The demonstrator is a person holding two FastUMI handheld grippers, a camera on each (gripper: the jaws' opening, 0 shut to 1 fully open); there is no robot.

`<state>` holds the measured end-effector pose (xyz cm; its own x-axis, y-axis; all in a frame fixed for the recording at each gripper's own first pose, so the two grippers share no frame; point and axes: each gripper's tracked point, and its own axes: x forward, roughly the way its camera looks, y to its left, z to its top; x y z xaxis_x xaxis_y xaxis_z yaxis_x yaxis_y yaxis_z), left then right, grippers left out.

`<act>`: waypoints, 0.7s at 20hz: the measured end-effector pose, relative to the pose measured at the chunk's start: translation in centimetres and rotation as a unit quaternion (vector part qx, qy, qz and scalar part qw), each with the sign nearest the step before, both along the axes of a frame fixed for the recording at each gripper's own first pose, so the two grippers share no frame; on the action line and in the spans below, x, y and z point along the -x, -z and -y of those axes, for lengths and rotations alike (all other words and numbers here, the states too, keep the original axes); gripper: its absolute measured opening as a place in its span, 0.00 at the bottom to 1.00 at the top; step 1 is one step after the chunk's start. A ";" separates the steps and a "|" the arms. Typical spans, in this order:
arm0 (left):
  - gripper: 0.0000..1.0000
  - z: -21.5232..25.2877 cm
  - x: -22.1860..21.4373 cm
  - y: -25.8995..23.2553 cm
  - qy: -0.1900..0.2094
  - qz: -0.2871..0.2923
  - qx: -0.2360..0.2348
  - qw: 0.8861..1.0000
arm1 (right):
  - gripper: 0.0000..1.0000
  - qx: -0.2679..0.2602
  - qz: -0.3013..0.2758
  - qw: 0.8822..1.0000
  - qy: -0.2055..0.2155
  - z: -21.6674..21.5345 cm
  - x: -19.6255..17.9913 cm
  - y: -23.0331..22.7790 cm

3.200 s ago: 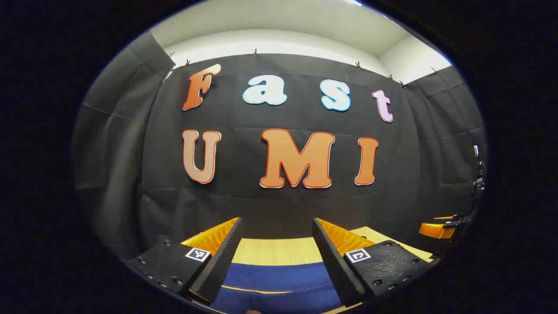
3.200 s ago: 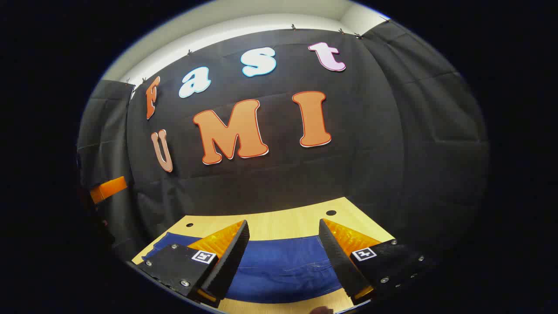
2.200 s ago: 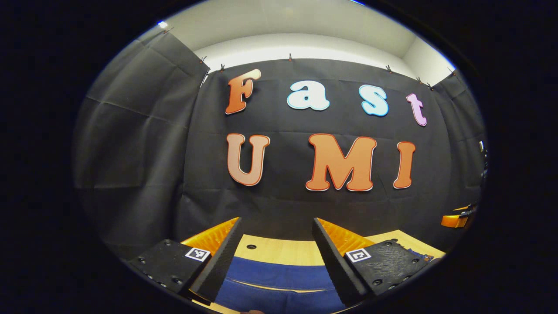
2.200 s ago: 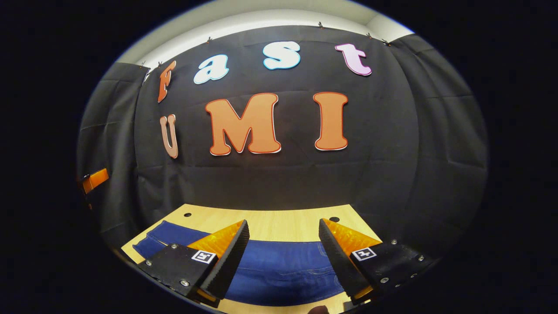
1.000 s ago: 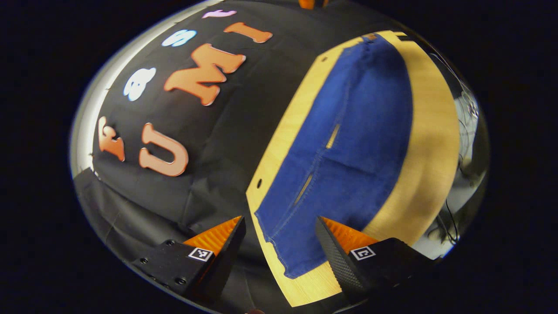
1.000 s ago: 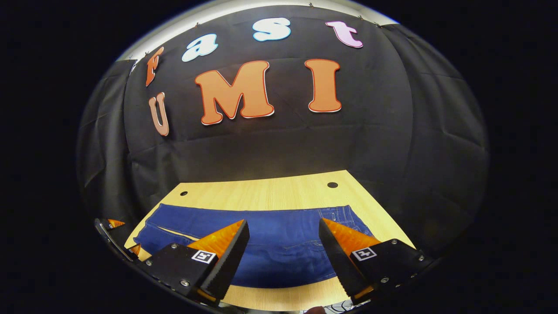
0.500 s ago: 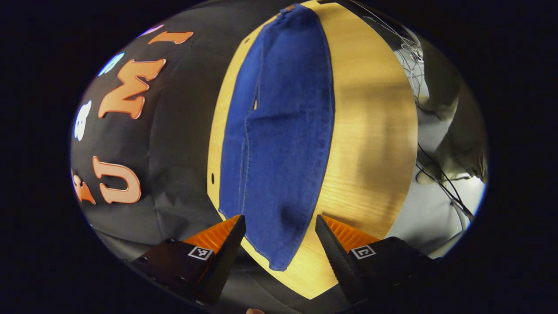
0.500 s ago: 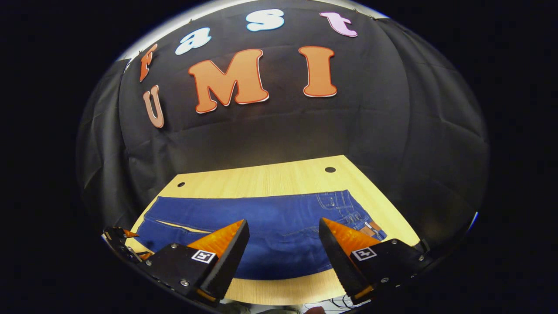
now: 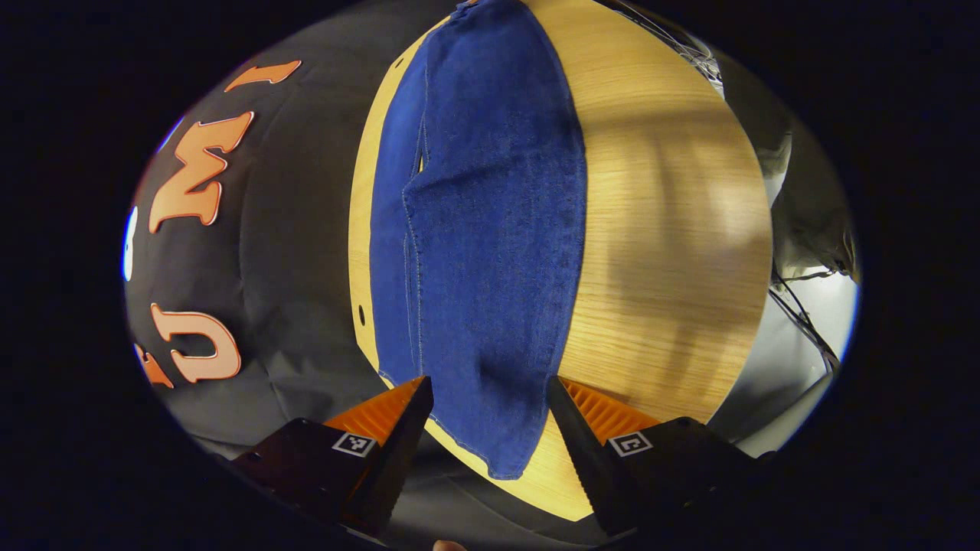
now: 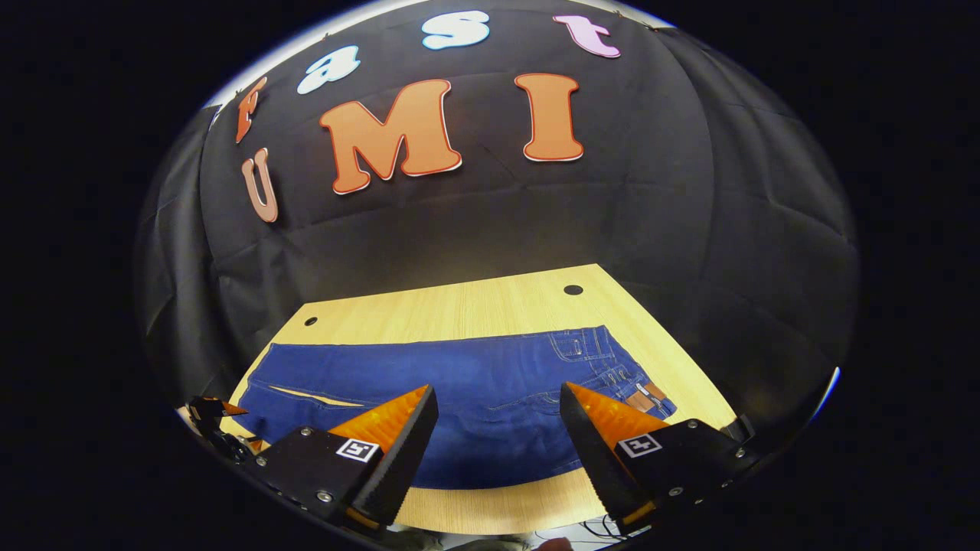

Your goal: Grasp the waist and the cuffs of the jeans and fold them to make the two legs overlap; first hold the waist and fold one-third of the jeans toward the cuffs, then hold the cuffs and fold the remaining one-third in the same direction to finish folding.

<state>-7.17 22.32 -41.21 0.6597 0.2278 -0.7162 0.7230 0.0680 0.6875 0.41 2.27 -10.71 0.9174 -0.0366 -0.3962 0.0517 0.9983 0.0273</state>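
Jeans (image 10: 459, 398) lie flat along the desk (image 10: 459, 310). Left hand-held gripper (image 9: 486, 428), jaws apart, frames the cuffs; right hand-held gripper (image 10: 498, 436) hovers released near the waist. Leg-overlap step: next, grasp both ends.

the left gripper (image 9: 486, 428) is rolled sideways, its two fingers spread wide apart with nothing pressed between them. in the right gripper view it shows as a small shape at the lower left edge. the right gripper (image 10: 498, 428) is held level and tipped slightly downward, its fingers likewise parted wide and gripping nothing.
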 end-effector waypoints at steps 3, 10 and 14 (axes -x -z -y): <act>0.94 -0.3 -1.6 -0.1 -0.006 0.005 -0.002 1.000 | 0.98 -0.002 -0.004 1.000 -0.001 -0.1 -0.4 0.1; 0.55 -1.0 -5.9 2.3 -0.001 0.010 0.000 1.000 | 0.98 0.022 -0.003 1.000 0.005 -0.1 -1.8 -0.1; 0.07 -0.2 -6.2 1.1 0.024 0.027 -0.004 0.999 | 0.98 0.144 0.006 0.990 -0.009 3.3 -2.2 -0.4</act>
<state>-0.94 22.56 -42.32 0.7077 0.2006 -0.6774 0.6869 0.0292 0.7262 2.65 -1.02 -10.30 0.9237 -0.1292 -0.3608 0.0346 0.9658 -0.2571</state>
